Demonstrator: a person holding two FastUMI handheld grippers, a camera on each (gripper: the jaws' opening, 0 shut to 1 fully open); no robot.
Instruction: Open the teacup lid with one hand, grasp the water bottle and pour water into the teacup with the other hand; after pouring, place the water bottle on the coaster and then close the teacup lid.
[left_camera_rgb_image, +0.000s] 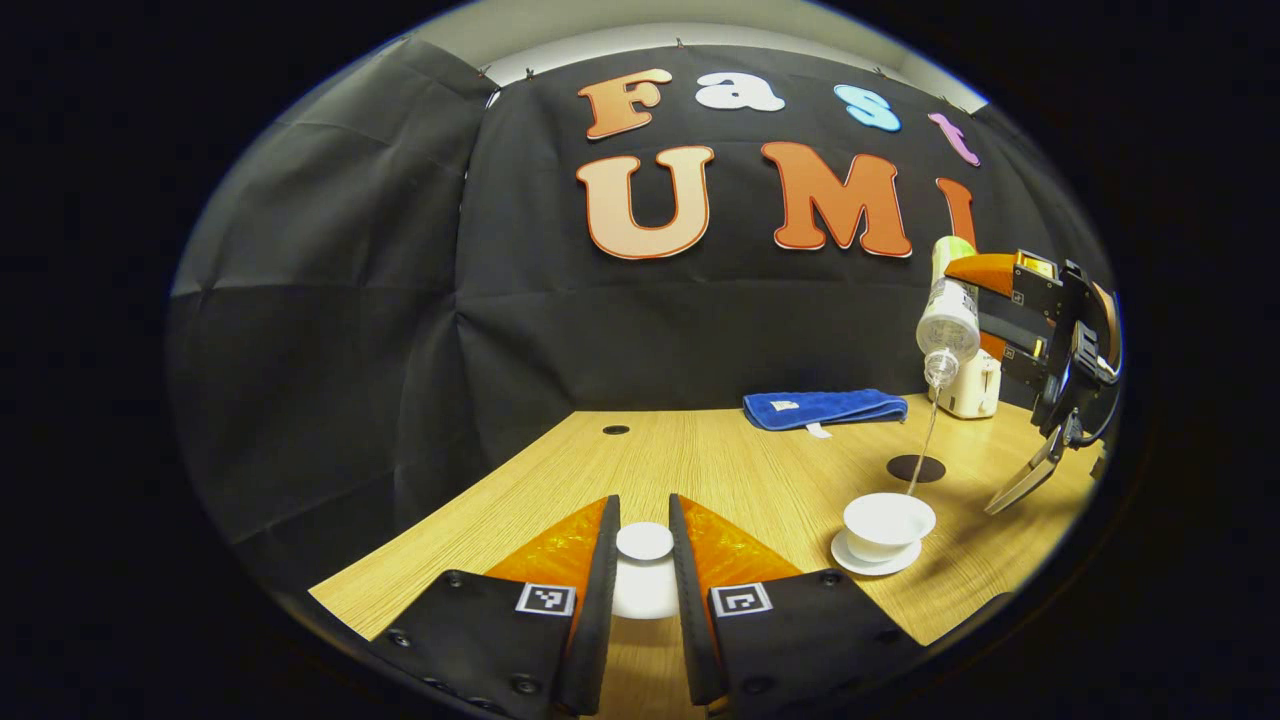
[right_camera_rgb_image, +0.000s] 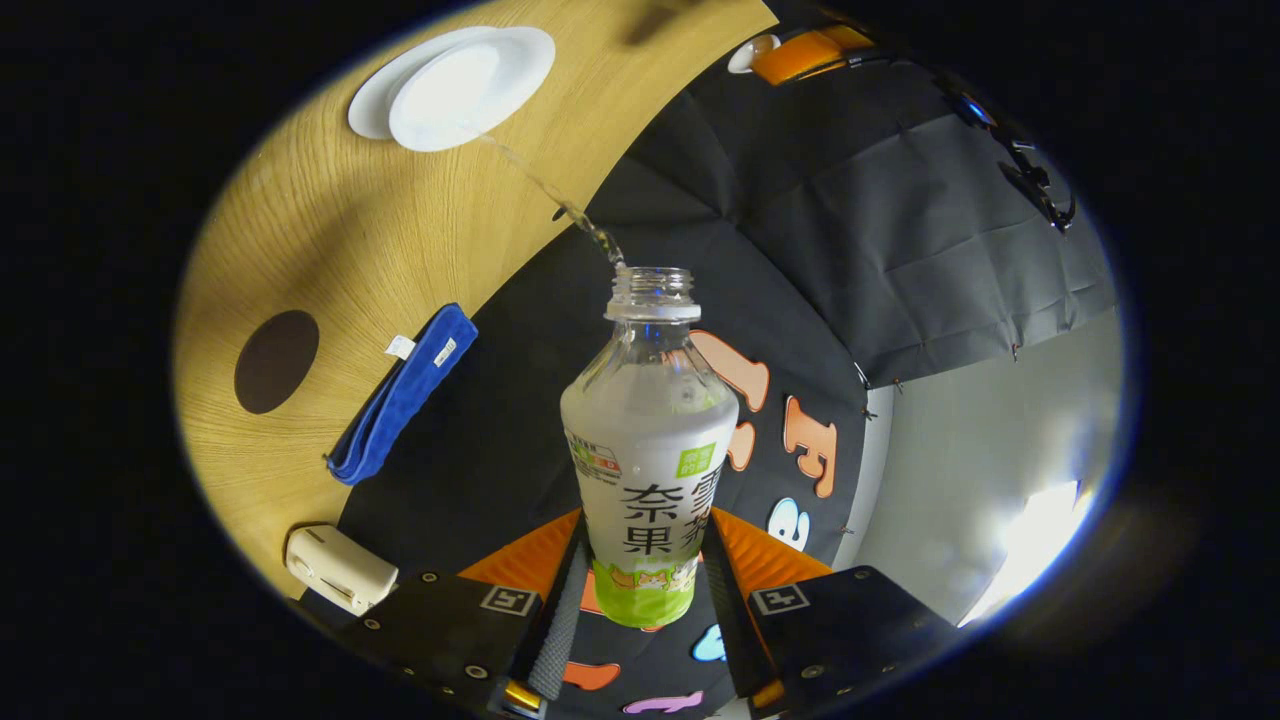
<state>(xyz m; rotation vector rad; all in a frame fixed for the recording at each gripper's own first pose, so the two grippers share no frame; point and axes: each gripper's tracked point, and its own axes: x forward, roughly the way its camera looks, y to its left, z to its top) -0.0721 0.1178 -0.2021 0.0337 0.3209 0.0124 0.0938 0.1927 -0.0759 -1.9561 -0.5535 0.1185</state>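
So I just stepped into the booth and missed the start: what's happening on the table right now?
A person is mid-pour. The right gripper is shut on the water bottle, tipped so a thin stream of water falls into the open teacup on its saucer. The left gripper holds the teacup lid off to the side, above the table. The dark round coaster behind the cup is bare, so setting down the bottle and closing the cup remain.
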